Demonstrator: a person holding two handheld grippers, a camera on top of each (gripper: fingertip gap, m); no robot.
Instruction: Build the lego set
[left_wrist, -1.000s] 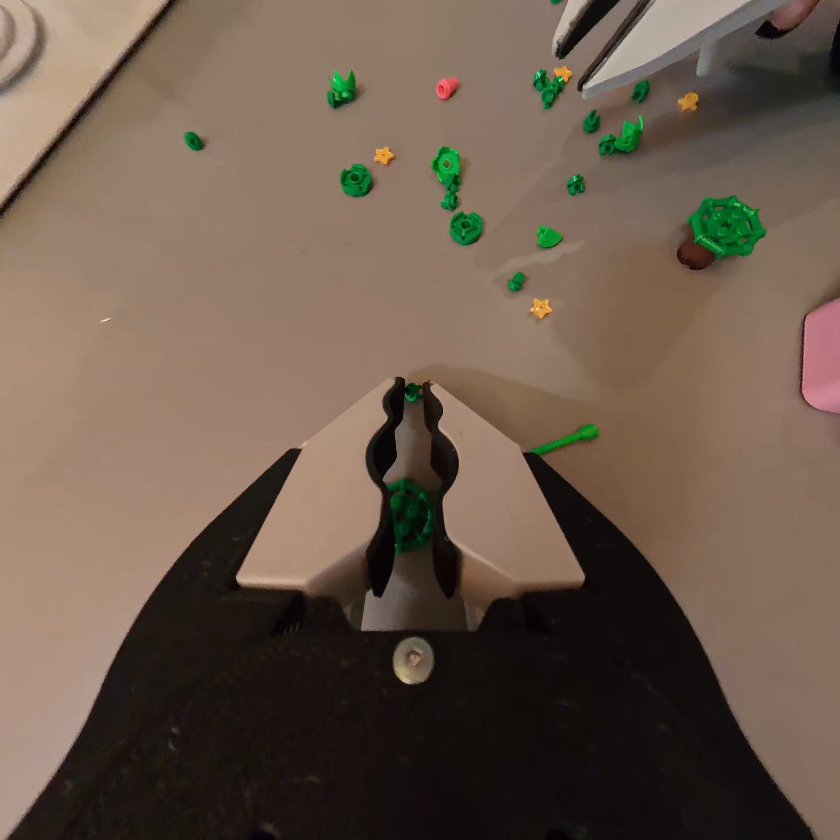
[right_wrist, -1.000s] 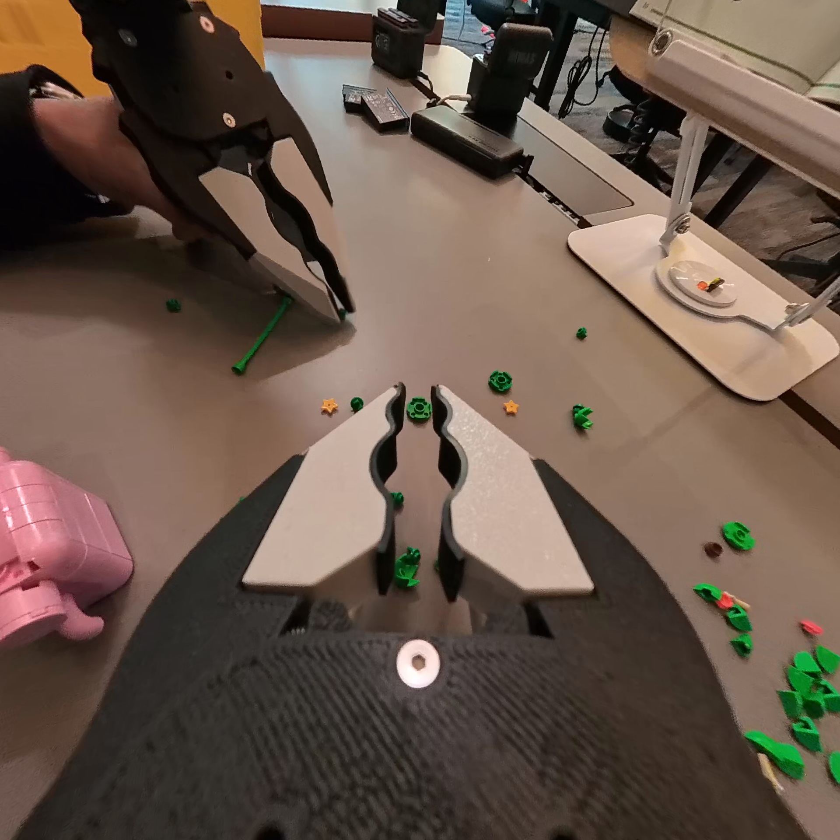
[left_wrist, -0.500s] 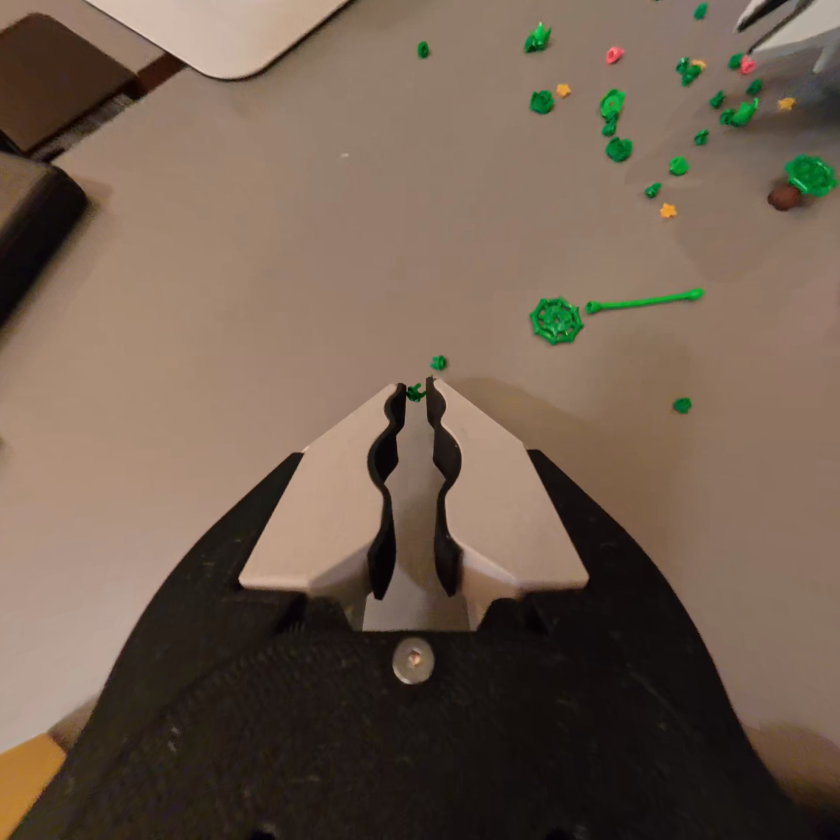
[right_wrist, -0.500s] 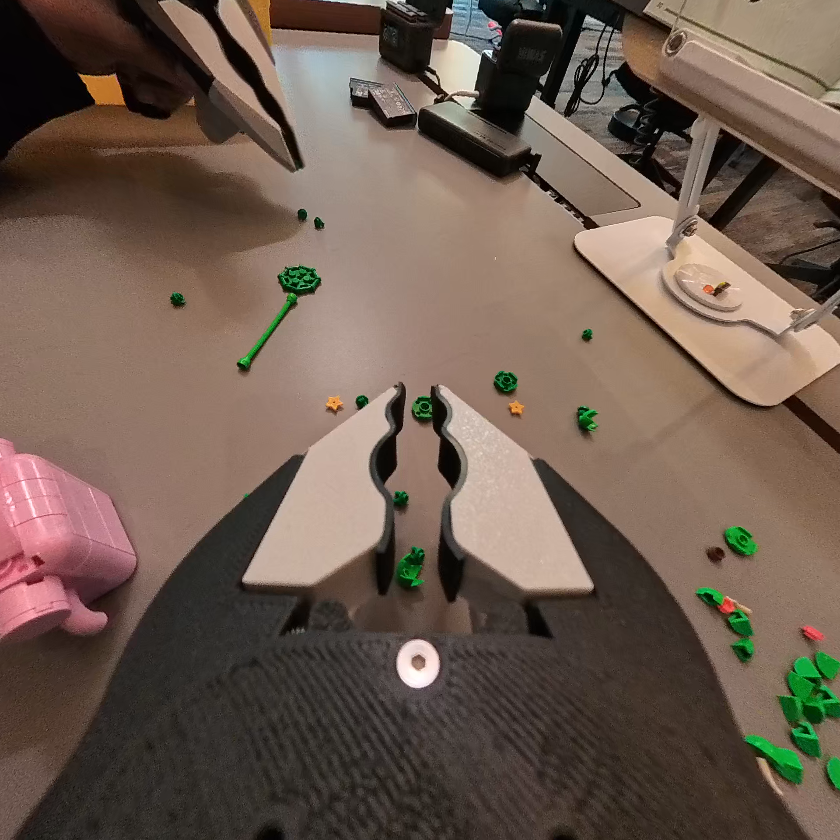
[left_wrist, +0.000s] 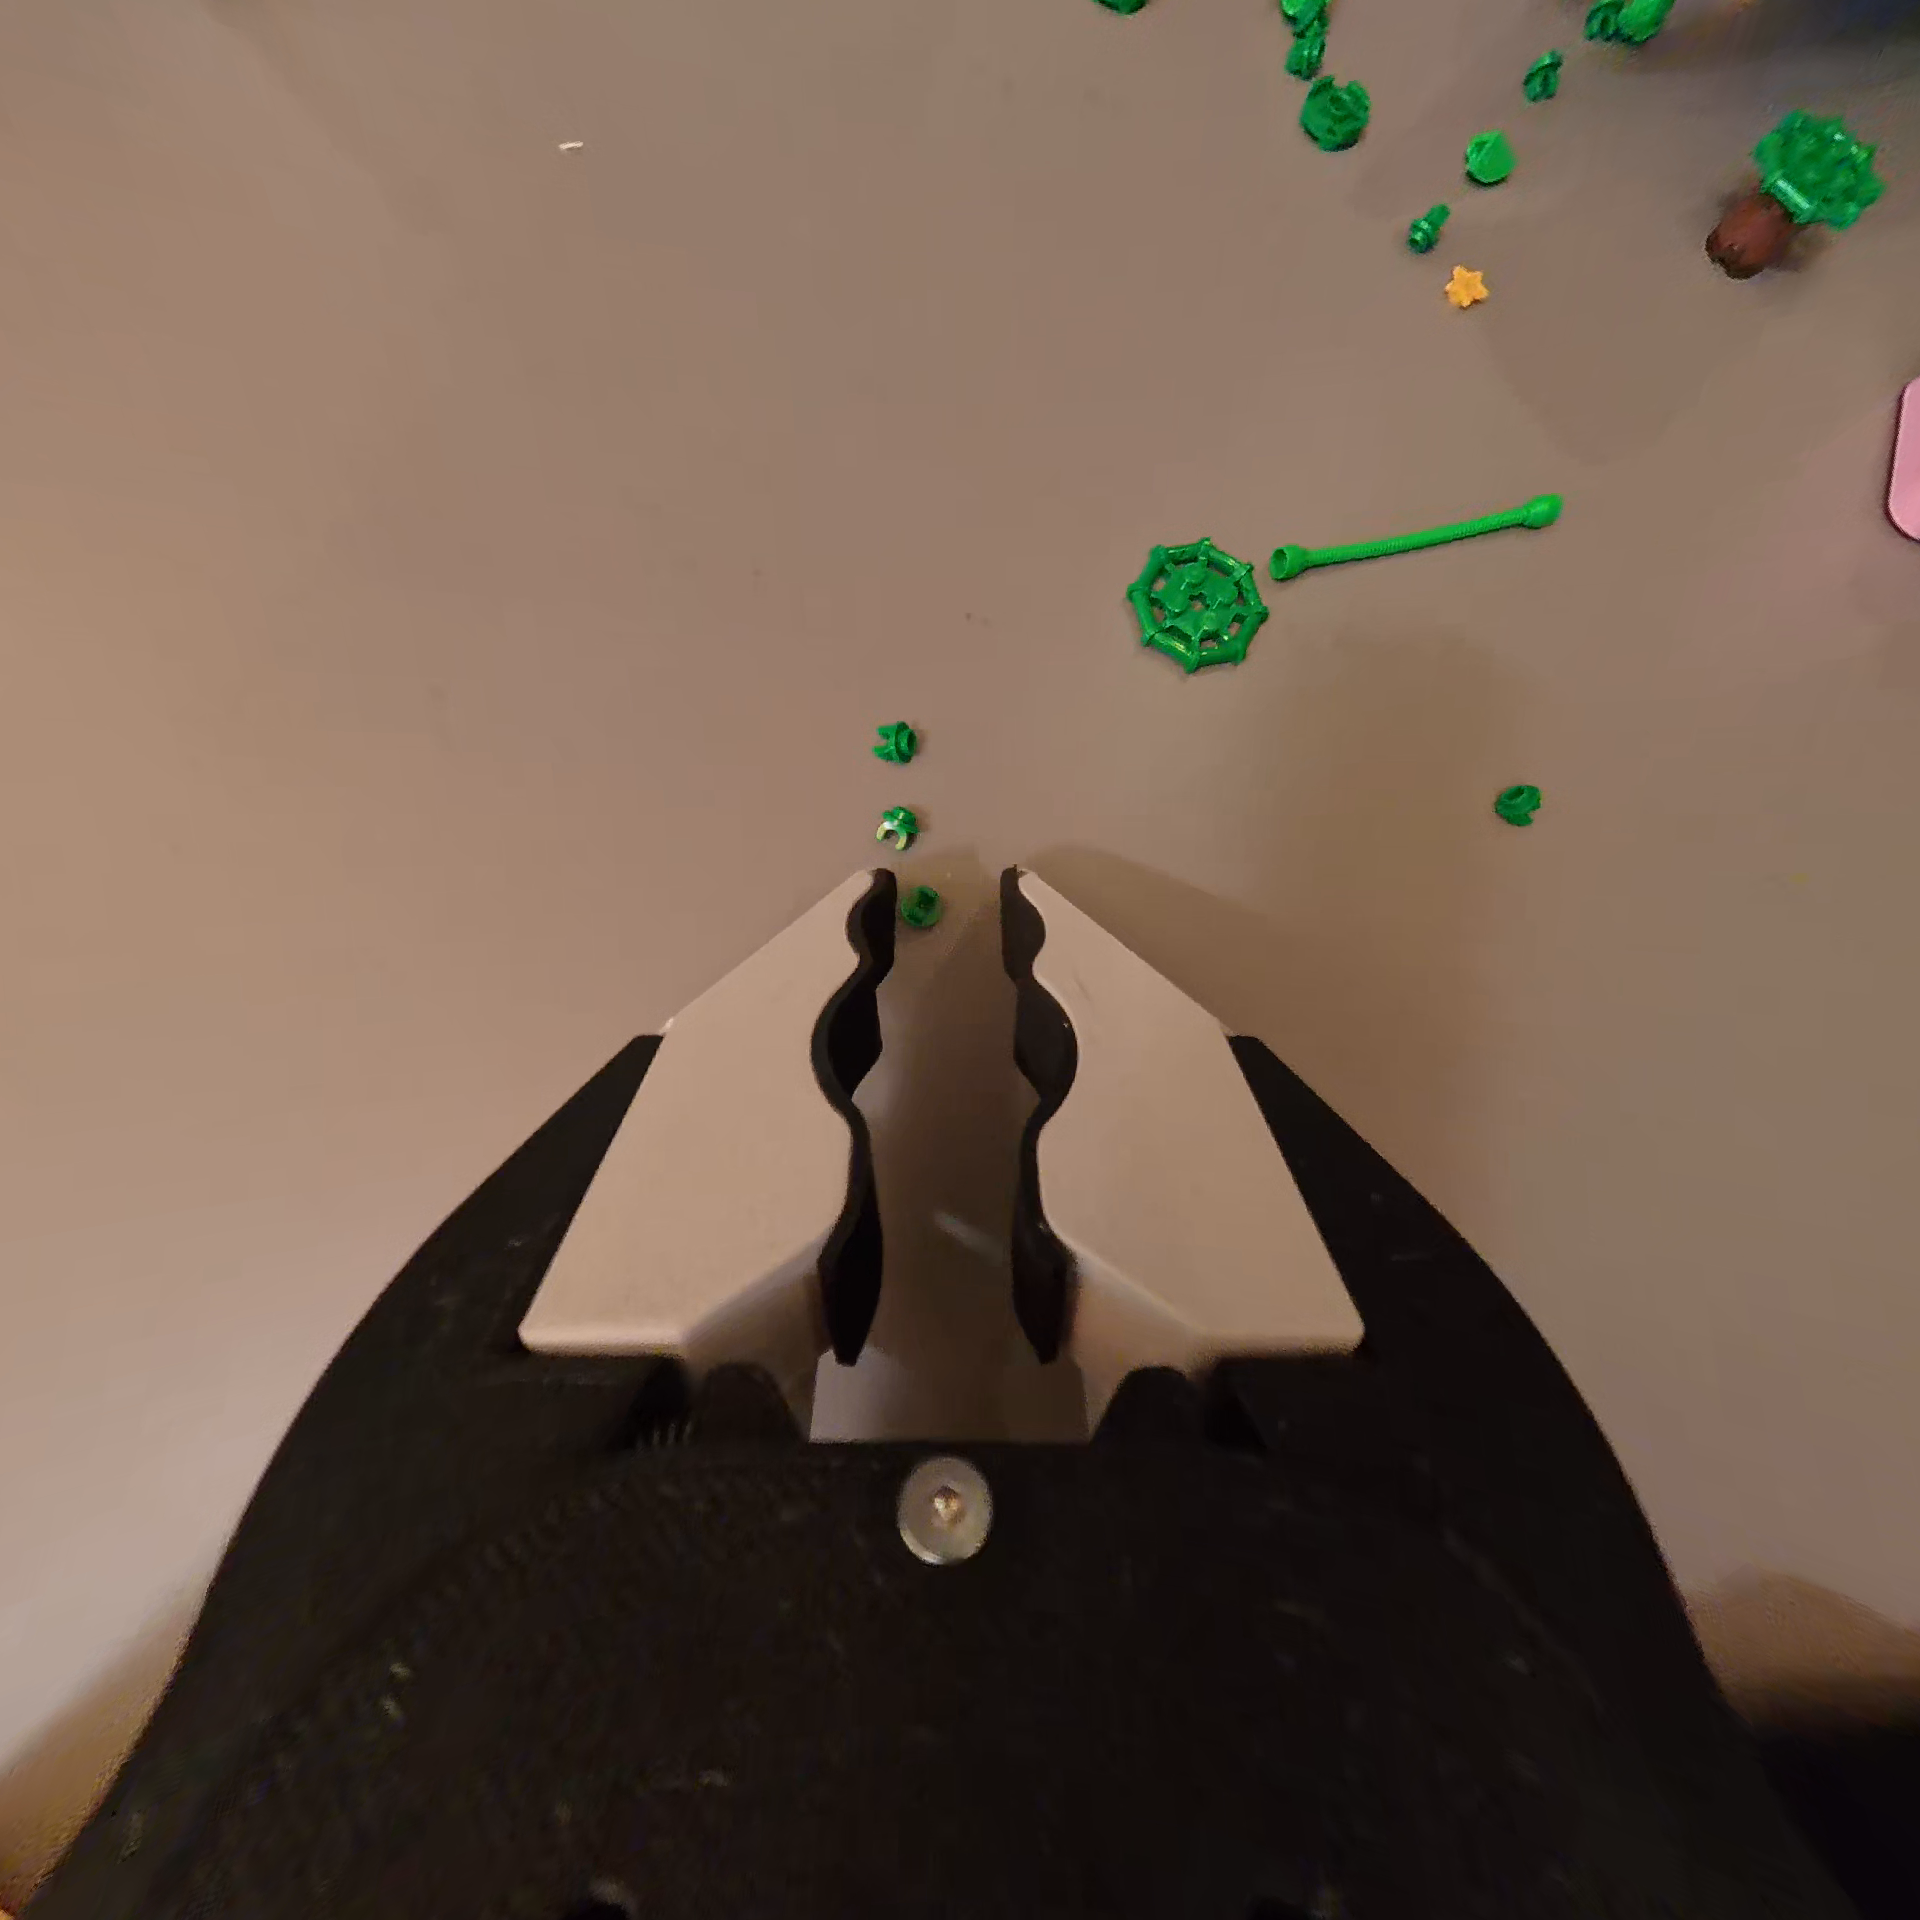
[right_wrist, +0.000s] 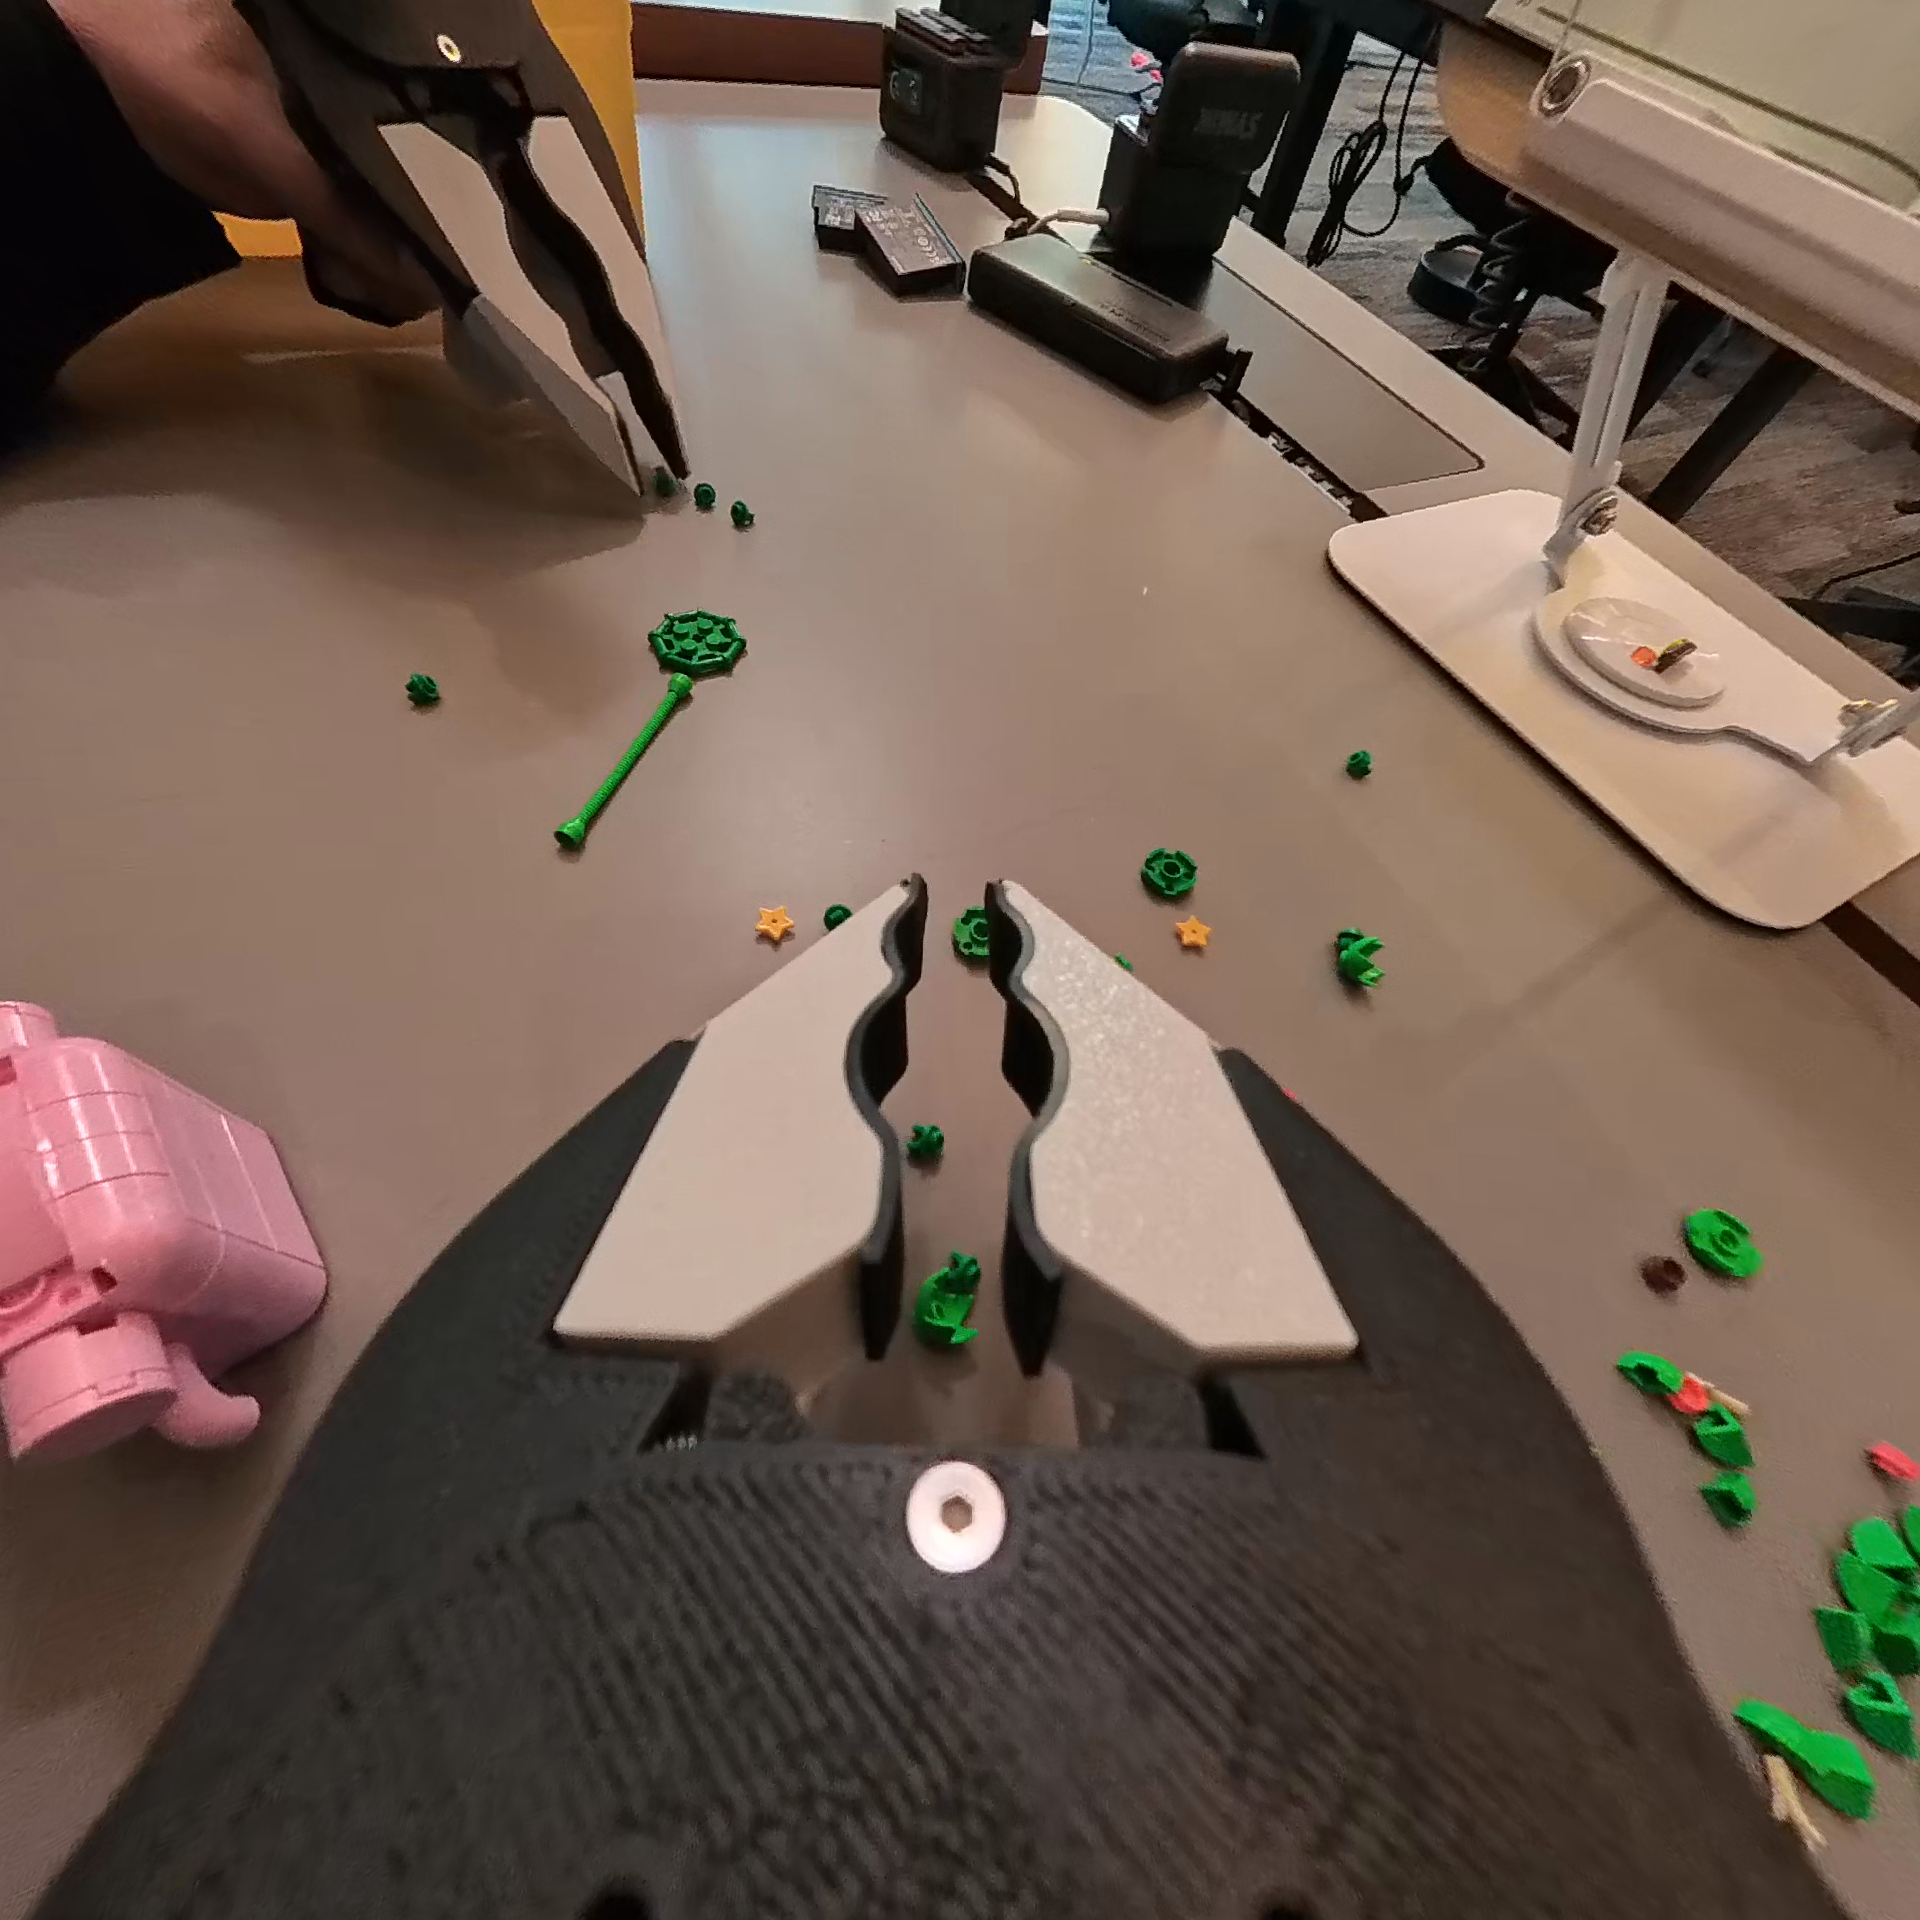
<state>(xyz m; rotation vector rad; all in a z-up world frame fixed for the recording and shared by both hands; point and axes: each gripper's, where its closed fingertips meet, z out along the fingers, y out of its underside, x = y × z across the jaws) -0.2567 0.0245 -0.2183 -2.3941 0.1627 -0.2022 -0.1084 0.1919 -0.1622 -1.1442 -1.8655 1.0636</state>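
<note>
My left gripper (left_wrist: 948, 883) is open, tips low over the grey table (left_wrist: 520, 520). A small green stud (left_wrist: 920, 904) lies on the table just inside its left fingertip, in a row with two more green studs (left_wrist: 897, 827) (left_wrist: 896, 742). A green web disc (left_wrist: 1197, 606) and a green stem (left_wrist: 1413, 542) lie to the right. The right wrist view shows this left gripper (right_wrist: 660, 478) by the same studs (right_wrist: 704, 495). My right gripper (right_wrist: 956, 885) is empty, jaws a narrow gap apart, hovering over loose green pieces (right_wrist: 945, 1304).
A pink brick model (right_wrist: 125, 1226) sits at the left. A small green tree with a brown trunk (left_wrist: 1808, 192) lies far right. A pile of green leaf pieces (right_wrist: 1870, 1621) is at the right. A white lamp base (right_wrist: 1662, 727) and black devices (right_wrist: 1101, 301) stand beyond. From my left tips it is roughly 7 centimeters to the green web disc (left_wrist: 1197, 606); from my right, 15 centimeters. It turns up in the right wrist view (right_wrist: 696, 634) as well. The green stem (left_wrist: 1413, 542) is about 12 centimeters from both grippers' fingertips. Seen from the right wrist view (right_wrist: 629, 763) as well.
My left gripper lifted off the web disc, carried a small green stud away from it, came down and opened. The stud now lies on the table. The right gripper has hardly moved.
</note>
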